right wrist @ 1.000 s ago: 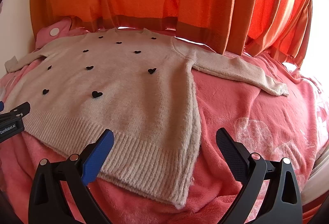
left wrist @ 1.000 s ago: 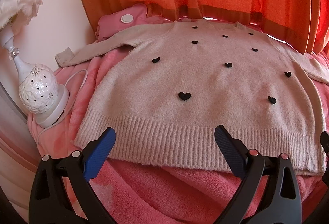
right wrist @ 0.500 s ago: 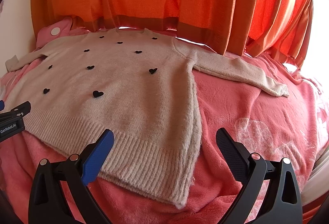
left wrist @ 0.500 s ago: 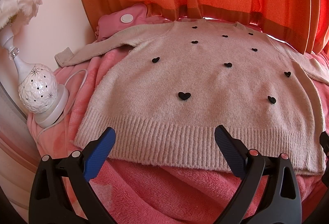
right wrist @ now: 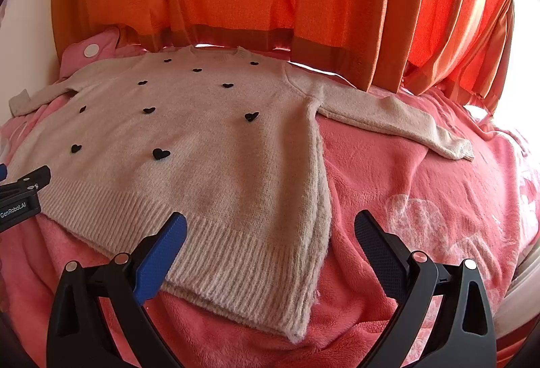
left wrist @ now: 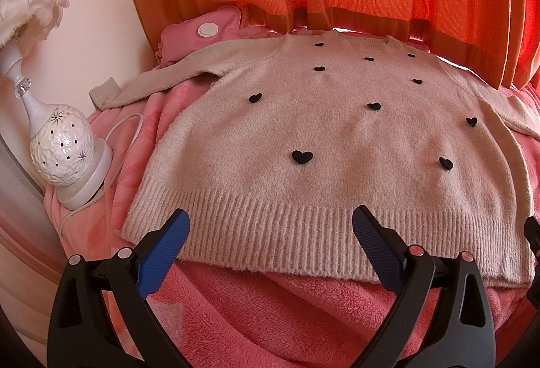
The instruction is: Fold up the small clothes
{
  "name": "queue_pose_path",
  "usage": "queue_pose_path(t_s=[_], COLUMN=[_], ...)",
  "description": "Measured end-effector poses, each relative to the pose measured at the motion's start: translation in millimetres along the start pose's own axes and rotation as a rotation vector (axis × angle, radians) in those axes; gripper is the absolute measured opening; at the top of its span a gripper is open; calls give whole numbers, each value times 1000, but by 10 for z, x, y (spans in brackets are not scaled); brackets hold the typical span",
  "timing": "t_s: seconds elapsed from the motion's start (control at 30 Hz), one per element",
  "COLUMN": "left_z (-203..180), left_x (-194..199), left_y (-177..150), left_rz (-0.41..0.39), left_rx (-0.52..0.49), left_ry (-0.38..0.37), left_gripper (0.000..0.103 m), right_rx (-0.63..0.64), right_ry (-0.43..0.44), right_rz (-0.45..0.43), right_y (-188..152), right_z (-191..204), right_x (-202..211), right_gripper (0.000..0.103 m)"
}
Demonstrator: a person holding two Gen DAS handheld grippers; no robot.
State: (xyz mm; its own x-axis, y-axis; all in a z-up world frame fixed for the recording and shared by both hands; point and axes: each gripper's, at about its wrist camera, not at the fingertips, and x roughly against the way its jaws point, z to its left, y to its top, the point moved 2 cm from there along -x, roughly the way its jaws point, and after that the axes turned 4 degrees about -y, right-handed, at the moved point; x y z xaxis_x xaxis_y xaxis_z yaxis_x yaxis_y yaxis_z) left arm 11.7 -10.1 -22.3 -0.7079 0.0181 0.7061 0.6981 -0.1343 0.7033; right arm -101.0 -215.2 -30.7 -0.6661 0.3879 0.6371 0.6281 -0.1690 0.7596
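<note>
Both claws gape wide, gripping nothing: left gripper [left wrist: 270, 226] low in its frame over the ribbed hem, right gripper [right wrist: 270, 229] straddling the hem's right corner. Beige sweater [left wrist: 324, 145] with black hearts lies flat, mid-frame, on a pink blanket [right wrist: 422, 192]. White lamp [left wrist: 64, 148] stands at left.

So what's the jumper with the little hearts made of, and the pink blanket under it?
The jumper looks like soft fuzzy knit, maybe wool or acrylic: its hem shows knitted ribs and the surface is hairy. The pink blanket looks like plush fleece, with a thick, slightly shiny pile.
</note>
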Motion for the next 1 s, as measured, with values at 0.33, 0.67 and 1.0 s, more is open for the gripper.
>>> queue_pose_path(t_s=[0.33, 0.67, 1.0], left_z=[-6, -26, 295], left_x=[-1, -21, 65], left_y=[1, -16, 44], left_rz=[0, 14, 50], left_rx=[-1, 6, 143], left_ry=[1, -13, -133], left_gripper=[95, 95, 97], right_rx=[1, -12, -540], right_ry=[-1, 39, 97], right_rz=[-1, 29, 204], right_y=[0, 20, 344], right_z=[3, -14, -1885], right_x=[1, -24, -824], right_gripper=[98, 98, 98])
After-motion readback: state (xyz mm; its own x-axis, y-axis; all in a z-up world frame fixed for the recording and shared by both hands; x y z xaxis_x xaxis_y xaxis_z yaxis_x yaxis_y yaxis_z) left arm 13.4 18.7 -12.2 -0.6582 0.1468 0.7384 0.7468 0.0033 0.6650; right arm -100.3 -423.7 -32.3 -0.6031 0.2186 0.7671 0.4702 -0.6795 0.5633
